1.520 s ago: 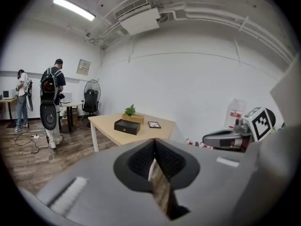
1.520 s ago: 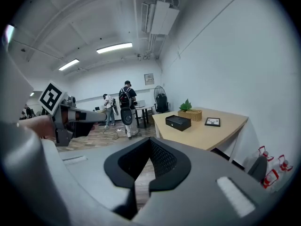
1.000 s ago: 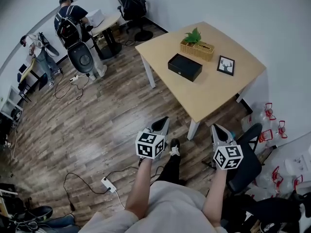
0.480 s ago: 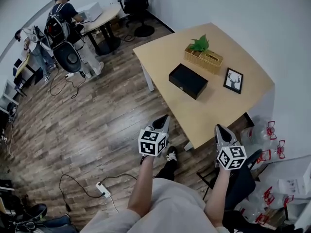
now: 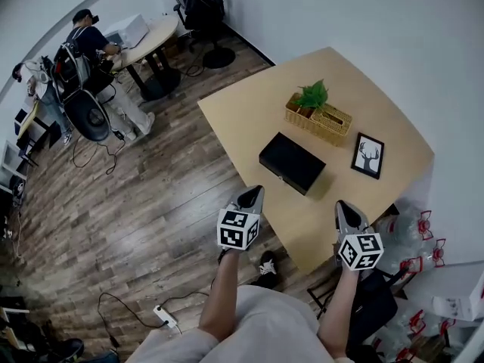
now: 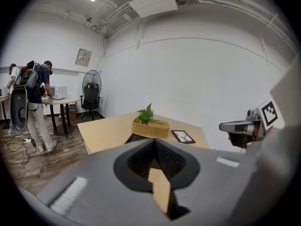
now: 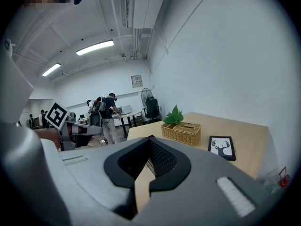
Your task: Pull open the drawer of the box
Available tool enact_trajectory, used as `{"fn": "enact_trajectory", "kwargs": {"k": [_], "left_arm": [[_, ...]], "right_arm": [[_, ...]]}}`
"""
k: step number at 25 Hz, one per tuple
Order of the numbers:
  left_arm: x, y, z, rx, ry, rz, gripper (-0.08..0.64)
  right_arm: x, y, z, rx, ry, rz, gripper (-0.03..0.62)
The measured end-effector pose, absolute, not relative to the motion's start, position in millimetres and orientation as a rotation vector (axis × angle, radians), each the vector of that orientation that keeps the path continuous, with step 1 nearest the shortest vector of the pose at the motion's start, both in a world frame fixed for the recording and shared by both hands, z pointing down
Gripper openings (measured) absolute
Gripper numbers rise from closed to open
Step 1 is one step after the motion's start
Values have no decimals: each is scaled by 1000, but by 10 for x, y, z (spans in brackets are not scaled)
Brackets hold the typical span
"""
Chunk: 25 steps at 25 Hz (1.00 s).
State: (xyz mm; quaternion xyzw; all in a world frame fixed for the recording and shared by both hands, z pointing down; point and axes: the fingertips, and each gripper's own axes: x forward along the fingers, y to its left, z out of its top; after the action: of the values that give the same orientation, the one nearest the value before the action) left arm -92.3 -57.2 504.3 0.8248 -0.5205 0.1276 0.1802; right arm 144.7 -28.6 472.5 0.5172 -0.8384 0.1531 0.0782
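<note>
A flat black box [image 5: 292,162] lies on the light wooden table [image 5: 242,112], its small front knob facing the near table edge. My left gripper [image 5: 252,195] hovers at that edge, just short of the box's left front corner, jaws shut and empty. My right gripper [image 5: 344,209] hangs over the table's near right corner, also shut and empty, to the right of the box. In the left gripper view the shut gripper [image 6: 154,142] hides most of the box [image 6: 133,138]. The right gripper view shows its gripper [image 7: 150,139] shut, pointing across the tabletop.
A wicker basket with a green plant [image 5: 318,119] and a framed deer picture [image 5: 368,156] stand behind the box. Water bottles [image 5: 412,225] crowd the floor at the right. A person [image 5: 83,48] stands by a round table [image 5: 147,36] far left. A power strip [image 5: 165,316] lies on the floor.
I have stepped closer to the table, so the box now lies just ahead of both grippers. Both grippers stayed shut and kept their spacing.
</note>
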Motion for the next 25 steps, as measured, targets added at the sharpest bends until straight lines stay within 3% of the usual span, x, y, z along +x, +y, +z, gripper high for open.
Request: {"fn": "enact_trajectory", "kwargs": {"k": [11, 25], "left_arm": [[-687, -991, 5743, 2323, -1287, 420, 54], [-705, -1544, 6009, 2169, -1459, 396, 54]], "right_arm": [[1257, -630, 5268, 1451, -2419, 507, 2], [992, -1705, 5550, 1070, -2462, 425, 2]]}}
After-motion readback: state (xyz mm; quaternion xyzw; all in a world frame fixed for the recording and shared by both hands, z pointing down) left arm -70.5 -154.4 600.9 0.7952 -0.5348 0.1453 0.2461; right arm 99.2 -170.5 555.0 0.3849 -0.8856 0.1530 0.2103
